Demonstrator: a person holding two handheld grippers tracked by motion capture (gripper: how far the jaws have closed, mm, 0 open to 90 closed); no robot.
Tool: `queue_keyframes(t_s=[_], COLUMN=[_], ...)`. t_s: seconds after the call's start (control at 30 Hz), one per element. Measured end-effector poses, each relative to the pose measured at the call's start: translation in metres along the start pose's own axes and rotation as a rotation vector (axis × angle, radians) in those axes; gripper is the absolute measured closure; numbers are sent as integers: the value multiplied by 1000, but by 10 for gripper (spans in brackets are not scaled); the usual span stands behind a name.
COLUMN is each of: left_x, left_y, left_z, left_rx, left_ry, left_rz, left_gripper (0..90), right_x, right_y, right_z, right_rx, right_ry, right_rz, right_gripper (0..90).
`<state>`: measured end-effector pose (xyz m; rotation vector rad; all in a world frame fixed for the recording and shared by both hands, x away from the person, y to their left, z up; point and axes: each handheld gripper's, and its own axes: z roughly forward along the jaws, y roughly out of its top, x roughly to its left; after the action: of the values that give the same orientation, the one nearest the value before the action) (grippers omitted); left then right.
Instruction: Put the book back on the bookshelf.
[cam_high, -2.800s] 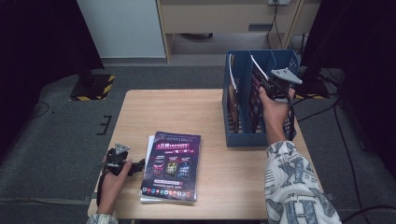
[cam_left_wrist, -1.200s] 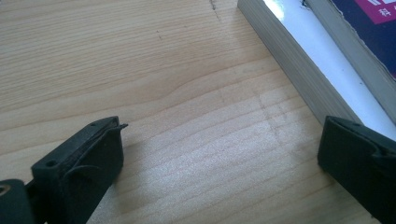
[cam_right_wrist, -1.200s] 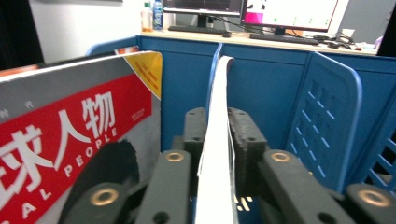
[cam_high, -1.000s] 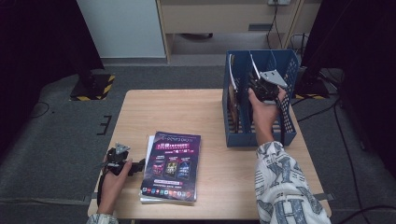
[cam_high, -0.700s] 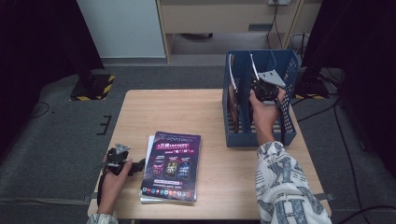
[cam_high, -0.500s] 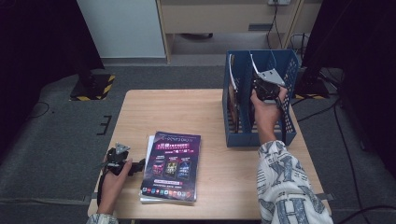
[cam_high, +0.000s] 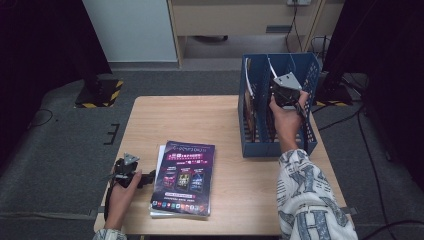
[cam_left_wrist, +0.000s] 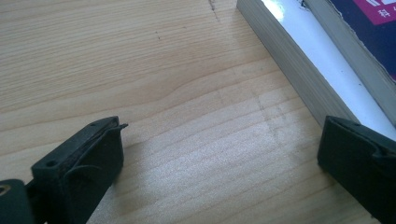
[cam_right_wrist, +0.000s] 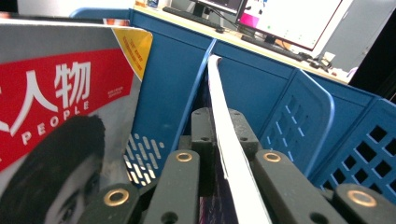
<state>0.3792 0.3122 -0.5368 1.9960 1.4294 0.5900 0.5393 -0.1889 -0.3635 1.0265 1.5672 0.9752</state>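
A blue slotted file rack (cam_high: 306, 144) stands at the table's right. In it a thin magazine with a white edge (cam_high: 273, 71) stands upright, close to a divider. My right gripper (cam_high: 278, 99) reaches down into the rack and is shut on that magazine (cam_right_wrist: 223, 122), whose edge runs between the jaws (cam_right_wrist: 219, 136). A red "People" magazine (cam_right_wrist: 56, 98) leans in the slot to its left. At the front left, my left gripper (cam_high: 149, 179) rests low over the wood, open, with nothing between its fingertips (cam_left_wrist: 219, 158). Just beyond them lies a stack of magazines (cam_left_wrist: 299, 60) with a purple cover (cam_high: 185, 175).
The wooden table (cam_high: 200, 120) has bare room between the stack and the rack. Behind the table are a grey floor, a white panel and a cabinet. Cables trail on the floor at the right.
Since the oldest frame my right hand has moved left and down into the rack with the magazine. Over the last second it stays put. The left hand has not moved.
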Motion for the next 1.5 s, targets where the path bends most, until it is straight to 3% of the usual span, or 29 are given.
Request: queue_keyframes(t_s=[0.27,0.47,1.0,1.5], left_x=[-1,-1,-1,-2], left_y=[0,0,0,0], left_z=[0,0,0,0], left_rx=[0,0,0,0], left_ry=[2,2,2,2], left_rz=[0,0,-1,0], left_gripper=[0,0,0,0], right_x=[2,0,-1,-2], right_y=[-3,-5,-9,-24], right_z=[-2,-3,-8,-23], right_rx=[-30,-46,-53,-40], right_ry=[53,65,93,109], right_rz=[112,164,194,210], right_gripper=[809,701,514,314])
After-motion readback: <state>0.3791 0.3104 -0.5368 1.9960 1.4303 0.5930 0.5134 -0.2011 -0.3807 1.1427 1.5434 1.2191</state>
